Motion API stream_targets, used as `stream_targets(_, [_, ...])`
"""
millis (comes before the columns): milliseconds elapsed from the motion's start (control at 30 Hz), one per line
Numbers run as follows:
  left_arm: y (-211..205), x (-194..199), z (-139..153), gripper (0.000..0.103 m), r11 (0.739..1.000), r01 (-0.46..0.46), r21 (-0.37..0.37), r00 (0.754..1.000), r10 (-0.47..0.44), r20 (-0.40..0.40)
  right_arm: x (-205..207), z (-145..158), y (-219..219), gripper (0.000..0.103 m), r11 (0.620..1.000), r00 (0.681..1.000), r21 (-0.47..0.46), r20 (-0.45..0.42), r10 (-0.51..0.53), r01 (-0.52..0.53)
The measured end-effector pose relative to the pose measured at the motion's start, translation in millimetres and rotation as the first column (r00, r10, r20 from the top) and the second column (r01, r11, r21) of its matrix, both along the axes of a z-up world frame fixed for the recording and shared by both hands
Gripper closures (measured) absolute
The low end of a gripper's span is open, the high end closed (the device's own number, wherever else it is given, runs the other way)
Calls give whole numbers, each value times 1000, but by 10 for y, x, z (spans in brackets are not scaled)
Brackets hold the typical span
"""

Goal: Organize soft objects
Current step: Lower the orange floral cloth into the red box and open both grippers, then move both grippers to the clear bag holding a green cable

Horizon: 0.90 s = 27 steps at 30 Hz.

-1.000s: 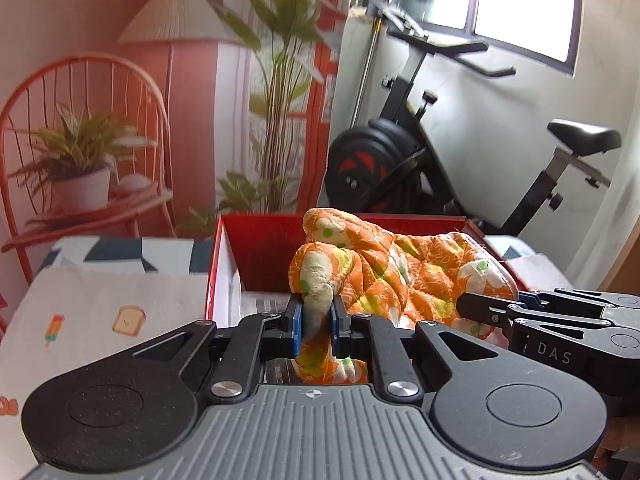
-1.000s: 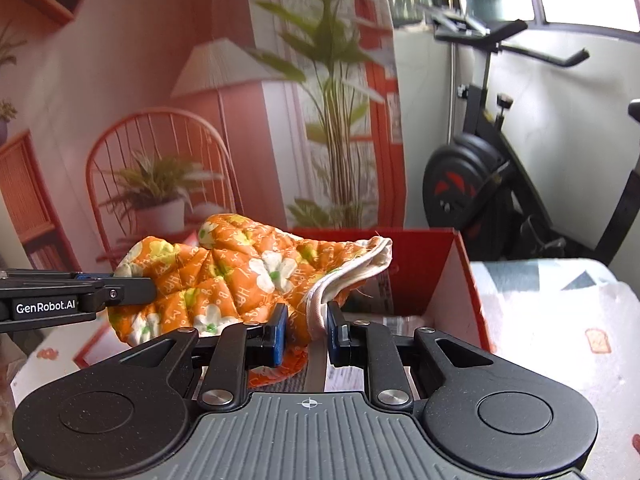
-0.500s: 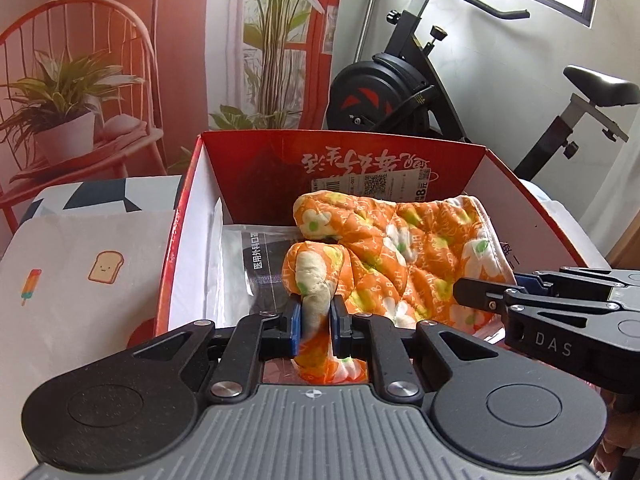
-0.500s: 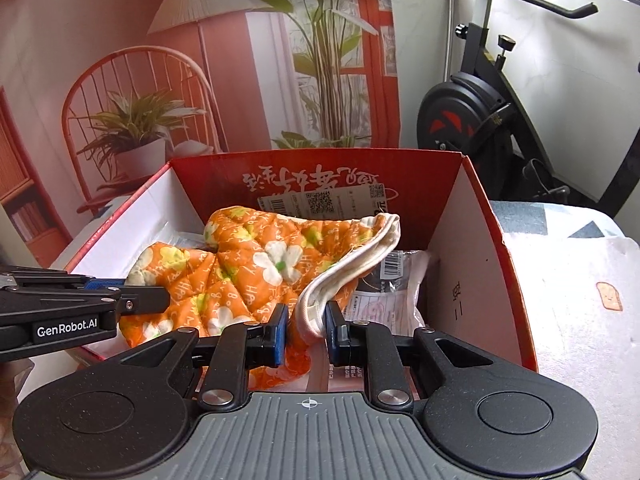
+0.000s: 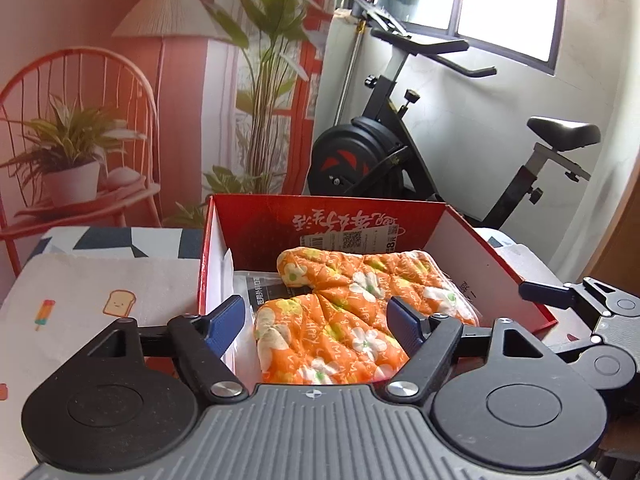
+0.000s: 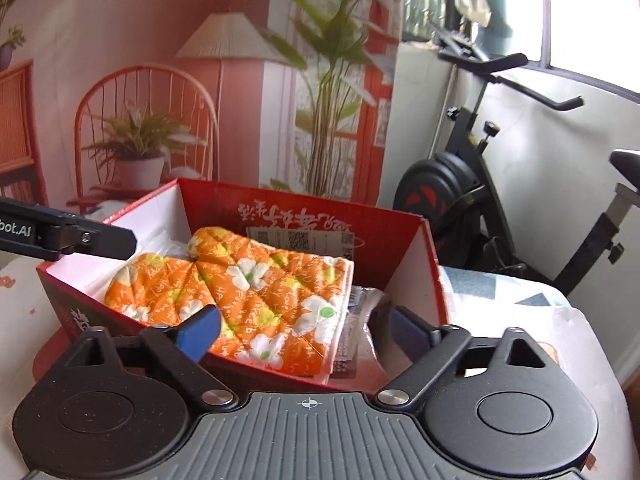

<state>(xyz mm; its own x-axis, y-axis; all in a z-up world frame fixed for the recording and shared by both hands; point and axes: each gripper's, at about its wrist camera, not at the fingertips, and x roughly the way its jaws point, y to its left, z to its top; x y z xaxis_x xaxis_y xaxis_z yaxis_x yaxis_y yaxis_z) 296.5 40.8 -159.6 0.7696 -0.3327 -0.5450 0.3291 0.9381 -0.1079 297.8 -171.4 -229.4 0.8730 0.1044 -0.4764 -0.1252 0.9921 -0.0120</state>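
Inside the open red cardboard box point(image 5: 256, 220) with white inner walls, an orange quilted oven mitt printed with white and yellow flowers point(image 5: 352, 316) is lying flat, its thumb pointing toward the far wall and its white-edged cuff point(image 6: 340, 300) facing the box's right side. Under and beside the mitt, clear plastic packets with printed labels point(image 6: 360, 320) are resting on the box floor. The box is sitting on a tabletop covered with a white cloth showing toast and ice-lolly drawings point(image 5: 100, 304).

The left tool point(image 5: 318, 322) is hovering at the near edge of the box with its jaws opening; the blue pads are standing wide on either side of the mitt's fingertip end and are not pressing on it. The right tool point(image 6: 302, 330) is likewise opening, its pads spread apart above the mitt's cuff end and the packets, gripping nothing. Behind the box, a black exercise bike point(image 5: 400, 152) is standing by the white wall.
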Motion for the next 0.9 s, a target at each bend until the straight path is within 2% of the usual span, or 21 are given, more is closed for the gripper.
stream_targets(133, [4, -209, 17, 23, 1000, 25, 16, 999, -25, 28, -253, 50, -101, 3, 998, 998, 53, 54, -37, 35])
stream_targets(300, [52, -449, -38, 23, 999, 42, 7, 998, -43, 39, -622, 36, -225, 3, 988, 982, 119, 148, -118, 100])
stream_targets(367, [79, -519, -81, 23, 999, 43, -10, 999, -43, 29, -719, -43, -255, 3, 983, 983, 144, 127, -133, 115])
stream_targets(500, [125, -608, -206, 23, 997, 49, -62, 999, -51, -19, -877, -288, -220, 3, 985, 988, 122, 71, -134, 125])
stream_targets(700, [99, -690, -475, 23, 997, 51, -49, 996, -55, -75, -1043, -694, -103, 5, 974, 986, 156, -41, -161, 165])
stream_targets(833, [99, -702, -592, 23, 997, 50, -52, 993, -55, -109, -1093, -887, -22, 7, 974, 980, 134, -101, -170, 183])
stream_targets(900, [104, -700, -623, 23, 997, 50, -51, 992, -56, -117, -1128, -947, -42, 8, 972, 980, 145, -99, -174, 187])
